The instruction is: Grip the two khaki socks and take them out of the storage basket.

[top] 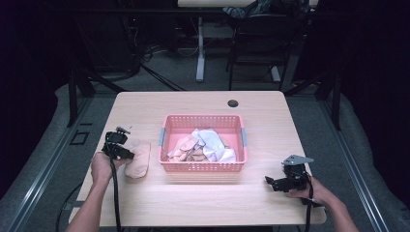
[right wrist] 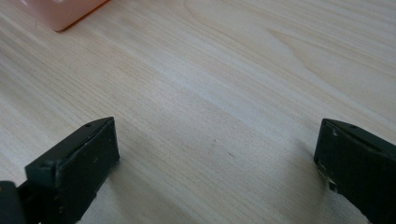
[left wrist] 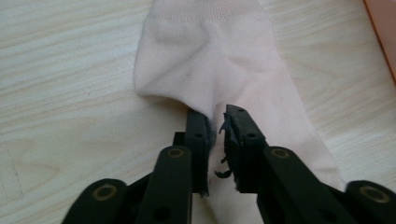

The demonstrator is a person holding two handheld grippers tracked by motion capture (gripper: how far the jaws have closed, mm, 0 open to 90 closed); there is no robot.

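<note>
Left gripper (left wrist: 217,122) is down on the pale pink sock (left wrist: 219,60), jaws pinched nearly together with a fold of the fabric caught between them, right at the sock's near edge. From the high view that sock (top: 139,159) lies flat on the table (top: 193,203) at about 9 o'clock from the basket (top: 203,166), just beside its left wall but not touching. The left hand (top: 100,166) grips the tool (top: 117,145) from below, cable trailing down toward 6.

Over at 4 o'clock from the basket, the right gripper (top: 273,182) sits low over bare wood, well apart from everything. Its jaws stand wide, nothing between them (right wrist: 215,154) but tabletop, and a corner of the basket (right wrist: 60,11) peeks in at 11 o'clock.

Inside the pink basket: a loose heap of socks (top: 203,145), white and peach, bunched toward the middle and right.
</note>
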